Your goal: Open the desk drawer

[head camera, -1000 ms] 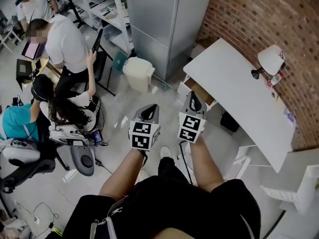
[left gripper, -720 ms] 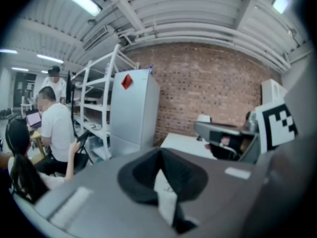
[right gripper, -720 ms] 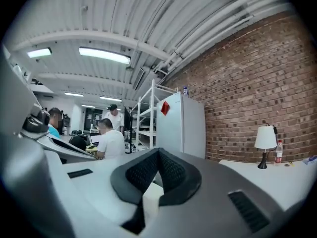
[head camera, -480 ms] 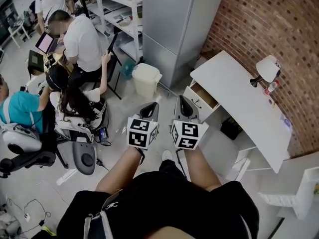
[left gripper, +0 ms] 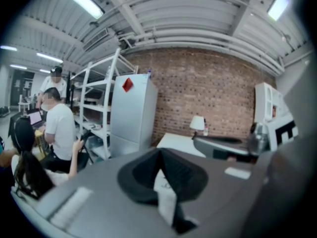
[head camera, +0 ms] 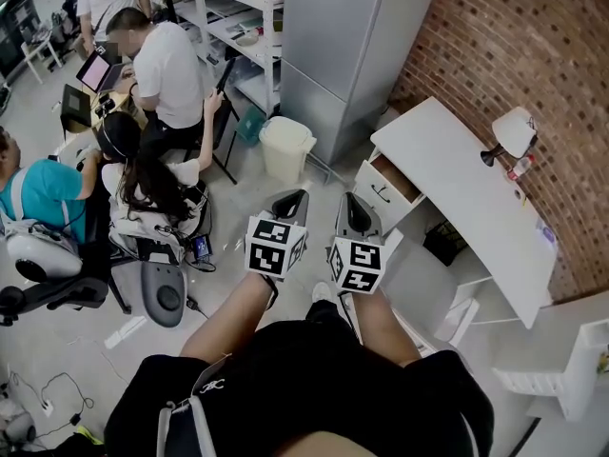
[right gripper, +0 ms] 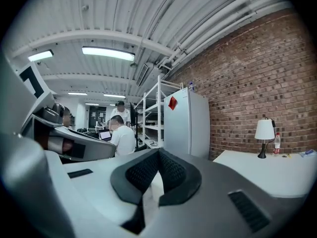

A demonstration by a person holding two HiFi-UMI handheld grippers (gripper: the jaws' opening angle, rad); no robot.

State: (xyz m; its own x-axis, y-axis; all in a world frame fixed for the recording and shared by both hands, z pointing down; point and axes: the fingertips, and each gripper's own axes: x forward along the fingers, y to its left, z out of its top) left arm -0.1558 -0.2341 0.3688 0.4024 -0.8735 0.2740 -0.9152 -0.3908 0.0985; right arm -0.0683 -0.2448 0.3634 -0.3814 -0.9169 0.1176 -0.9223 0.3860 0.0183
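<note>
No word, number or brand can be read. The cubes on the left gripper [head camera: 292,199] and the right gripper [head camera: 354,207] bear only black-and-white square markers. The red diamond [left gripper: 127,85] on the grey cabinet [left gripper: 132,114], at 10 o'clock in the left gripper view, shows no legible print. The white logo [head camera: 211,386] on the shorts [head camera: 314,388], at 7 o'clock in the head view, is too small to read.

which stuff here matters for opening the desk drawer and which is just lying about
Job: desk drawer, already partly out; white desk; left tool and right tool, both shut and empty.
Lying about: table lamp, lidded bin, grey fridge, shelving.
</note>
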